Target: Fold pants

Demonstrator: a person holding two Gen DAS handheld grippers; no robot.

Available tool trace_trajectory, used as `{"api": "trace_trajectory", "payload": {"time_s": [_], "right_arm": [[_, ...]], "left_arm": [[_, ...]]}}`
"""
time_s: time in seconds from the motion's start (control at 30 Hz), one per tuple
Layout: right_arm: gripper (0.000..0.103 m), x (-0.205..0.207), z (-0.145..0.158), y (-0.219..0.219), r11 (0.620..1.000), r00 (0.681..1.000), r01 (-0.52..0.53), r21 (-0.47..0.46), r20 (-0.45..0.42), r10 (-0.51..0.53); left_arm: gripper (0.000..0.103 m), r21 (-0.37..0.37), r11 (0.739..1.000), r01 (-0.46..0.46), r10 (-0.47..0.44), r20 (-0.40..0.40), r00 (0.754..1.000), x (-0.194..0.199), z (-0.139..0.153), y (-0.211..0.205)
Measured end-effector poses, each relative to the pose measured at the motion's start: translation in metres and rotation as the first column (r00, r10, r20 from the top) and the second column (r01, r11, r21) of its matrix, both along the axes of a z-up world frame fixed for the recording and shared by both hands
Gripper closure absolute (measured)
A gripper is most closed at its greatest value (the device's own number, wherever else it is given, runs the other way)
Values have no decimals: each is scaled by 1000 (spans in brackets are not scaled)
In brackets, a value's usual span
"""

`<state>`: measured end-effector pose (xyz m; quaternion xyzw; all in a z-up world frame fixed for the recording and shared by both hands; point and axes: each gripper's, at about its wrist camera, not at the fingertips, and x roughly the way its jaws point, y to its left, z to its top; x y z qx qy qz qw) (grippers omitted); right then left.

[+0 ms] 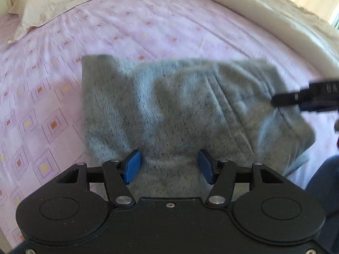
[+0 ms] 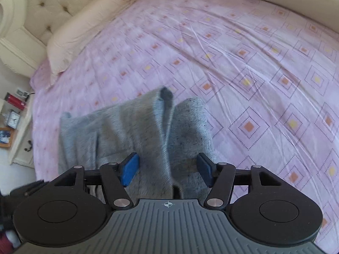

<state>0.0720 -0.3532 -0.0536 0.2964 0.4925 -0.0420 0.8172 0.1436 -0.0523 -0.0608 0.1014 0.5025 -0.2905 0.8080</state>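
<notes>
The grey pants [image 1: 169, 105] lie folded into a compact bundle on the pink patterned bed sheet [image 1: 53, 84]. My left gripper [image 1: 169, 166] is open, its blue pads apart over the near edge of the bundle. My right gripper [image 2: 167, 169] is open above the pants [image 2: 131, 127], with a raised fold of fabric running between its pads. The right gripper also shows in the left wrist view [image 1: 305, 97] at the right end of the bundle.
A cream pillow [image 1: 48, 6] and a cream duvet [image 1: 275, 21] lie at the far side of the bed. A tufted headboard [image 2: 42, 6] and a nightstand [image 2: 17, 127] with a clock and a red bottle stand to the left. A person's leg [image 1: 324, 182] is at the right.
</notes>
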Motion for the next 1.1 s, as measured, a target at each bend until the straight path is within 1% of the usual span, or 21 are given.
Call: {"api": "trace_trajectory", "payload": {"time_s": [0.03, 0.1, 0.13, 0.17, 0.2, 0.27, 0.3, 0.37, 0.43, 0.47, 0.5, 0.53, 0.6, 0.63, 0.7, 0.77, 0.8, 0.87, 0.93, 1.0, 1.1], "right_arm": [[43, 2, -2, 1, 1000, 1000, -8, 13, -2, 8], [42, 5, -5, 5, 1000, 1000, -18, 19, -5, 18], [45, 6, -5, 7, 1000, 1000, -22, 17, -10, 22], [54, 6, -4, 11, 999, 999, -37, 19, 1, 37], [87, 5, 1, 15, 998, 998, -54, 31, 25, 54], [91, -1, 18, 29, 994, 993, -96, -48, 65, 99], [92, -6, 31, 34, 989, 987, -120, -88, 93, 128], [92, -16, 43, 34, 989, 987, -115, -91, 99, 124], [91, -15, 36, 28, 986, 990, -131, -104, 31, 134], [87, -9, 25, 23, 986, 992, -127, -111, -28, 125], [80, -6, 17, 19, 990, 995, -86, -110, -59, 80], [76, -7, 17, 14, 994, 998, -52, -92, -52, 47], [76, -15, 28, 11, 996, 1000, 17, -83, 6, -17], [75, -18, 36, 13, 992, 998, 46, -118, 45, -41], [75, -21, 50, 21, 977, 990, 79, -199, 132, -53], [75, -18, 55, 28, 972, 980, 74, -224, 197, -30], [75, -14, 54, 29, 974, 974, 67, -218, 227, -16], [75, -4, 46, 32, 978, 972, 34, -204, 235, 15], [75, 8, 31, 33, 978, 982, 11, -209, 187, 29], [77, 16, 12, 36, 969, 993, 13, -246, 114, 15], [77, 12, 1, 33, 973, 994, 25, -231, 114, 2]], "left_arm": [[41, -18, 1000, -4, 5, 15, 1000, -3, -1, 4], [41, -48, 999, -26, 26, 6, 1000, -4, 0, 10], [40, -63, 997, -33, 33, 0, 999, -4, 1, 14], [40, -72, 997, -36, 36, -4, 999, -3, 2, 15], [41, -78, 996, -36, 36, -3, 999, -3, 2, 17], [41, -77, 997, -32, 33, 13, 999, -4, 8, 18], [42, -66, 997, -30, 32, 26, 999, -6, 13, 18], [42, -60, 998, -25, 29, 71, 997, -10, 27, 22], [41, -86, 996, -18, 27, 106, 994, -8, 40, 27], [41, -97, 995, -23, 34, 113, 993, -5, 45, 28], [41, -100, 994, -33, 44, 116, 992, 0, 47, 28], [41, -94, 994, -46, 57, 116, 992, 8, 47, 25], [41, -70, 994, -81, 90, 122, 989, 21, 49, 20], [41, -66, 993, -96, 103, 125, 987, 27, 49, 19], [41, -73, 990, -120, 129, 121, 984, 40, 52, 15], [41, -80, 987, -139, 148, 120, 982, 52, 53, 9], [41, -75, 986, -148, 156, 122, 980, 58, 52, 6], [41, -52, 984, -172, 177, 116, 977, 70, 45, -1], [41, -39, 980, -196, 198, 80, 977, 79, 33, -2], [41, -11, 974, -226, 226, 27, 974, 89, 17, -1], [38, 11, 969, -246, 247, -16, 969, 98, -2, 1]]}}
